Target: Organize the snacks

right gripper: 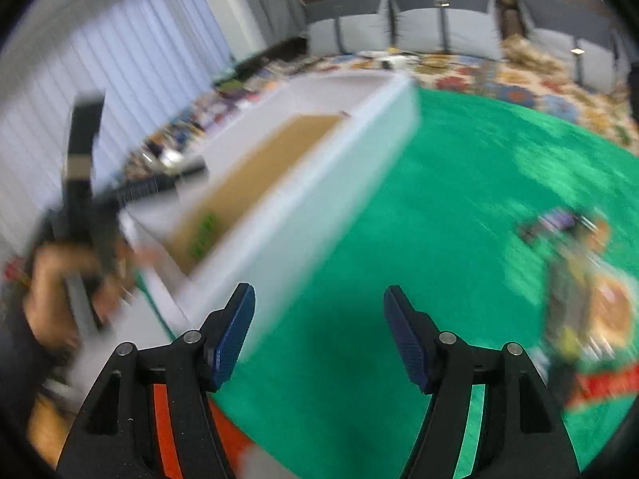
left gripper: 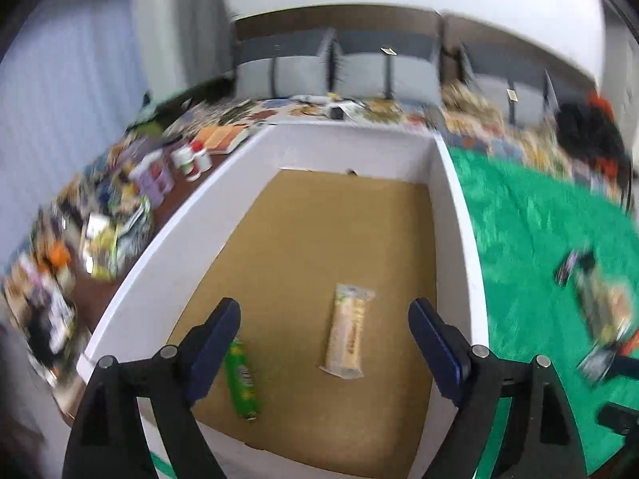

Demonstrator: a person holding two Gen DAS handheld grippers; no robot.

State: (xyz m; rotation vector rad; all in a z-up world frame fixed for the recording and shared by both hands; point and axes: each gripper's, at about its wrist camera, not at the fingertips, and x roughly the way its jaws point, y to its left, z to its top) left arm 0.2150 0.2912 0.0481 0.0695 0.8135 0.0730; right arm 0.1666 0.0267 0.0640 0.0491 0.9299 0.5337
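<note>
Inside the white box (left gripper: 255,183), on its brown floor, lie two snacks. One is a long tan snack bar (left gripper: 348,331) in a clear wrapper. The other is a green packet (left gripper: 241,379), close to the near left corner. The two are apart and do not touch.

The left gripper (left gripper: 324,343) hangs over the near end of the box. Its jaws are wide apart and hold nothing. One blue finger (left gripper: 217,333) covers the top end of the green packet in the picture. The tan bar shows in the gap between the fingers.

To the right of the box is a green cloth (left gripper: 531,239). A small heap of more snacks (left gripper: 599,311) lies on it, well apart from the box. It is too blurry to tell what they are. To the left of the box, lots of small things (left gripper: 120,215) sit in a row, also blurry.

In the right wrist view, the right gripper (right gripper: 319,335) hangs over the green cloth (right gripper: 419,239), just beside the outer wall of the white box (right gripper: 319,207). Its jaws are wide apart too, with nothing in them. The green packet (right gripper: 204,235) shows as a blur inside the box. The heap of snacks (right gripper: 583,287) lies off to the right. At the far left, a hand (right gripper: 56,279) holds the other gripper's handle.
</note>
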